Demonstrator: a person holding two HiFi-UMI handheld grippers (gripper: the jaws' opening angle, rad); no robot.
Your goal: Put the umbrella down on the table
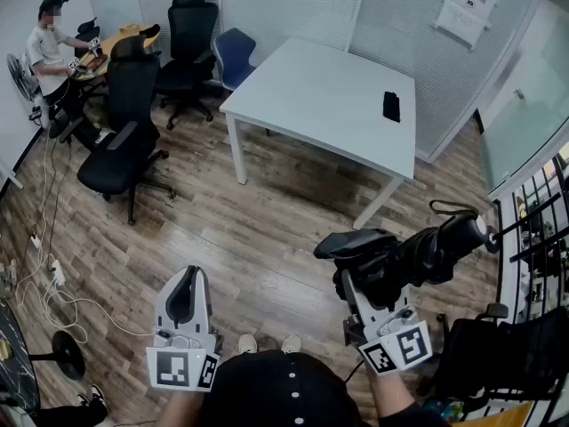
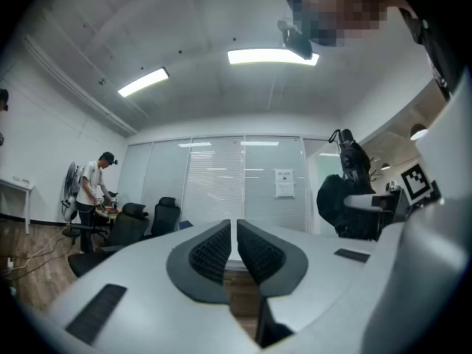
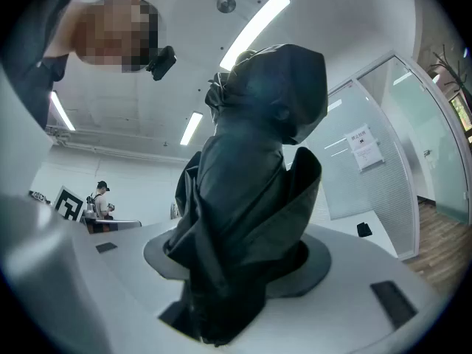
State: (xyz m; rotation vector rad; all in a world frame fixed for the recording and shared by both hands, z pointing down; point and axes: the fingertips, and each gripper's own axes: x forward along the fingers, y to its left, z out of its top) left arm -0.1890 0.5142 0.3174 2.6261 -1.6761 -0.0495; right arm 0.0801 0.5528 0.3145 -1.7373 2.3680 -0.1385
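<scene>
Umbrella [image 1: 425,254], black and folded, sits clamped in the right hand-held gripper [image 1: 369,269], held in the air over the wooden floor [image 1: 258,229] and well apart from the white surface [image 1: 320,96]. Only the head view gives that layout. It shows the umbrella lying roughly level and slanting up to the right, with a strap loop at its far end. The surface is bare apart from a small dark item [image 1: 391,106] near its right edge.

The right gripper view shows the grip itself. Bunched black fabric of the umbrella [image 3: 251,198] fills the space between the jaws, whose pads press into it from both sides. The fabric hides most of the room, leaving a slice of the surface [image 3: 346,245] and the dark item [image 3: 364,229] at the right.

The left hand-held gripper [image 1: 185,296] hangs low at the left of the head view, over the floor. Its own view shows the jaws [image 2: 234,231] pressed together with only a thin slit between them and nothing inside. That view alone catches the umbrella [image 2: 346,190] from the side, as a dark bundle at the right, near a marker cube [image 2: 417,183]. It also shows a person [image 2: 92,190] standing by black office chairs [image 2: 125,223] at the far left.
</scene>
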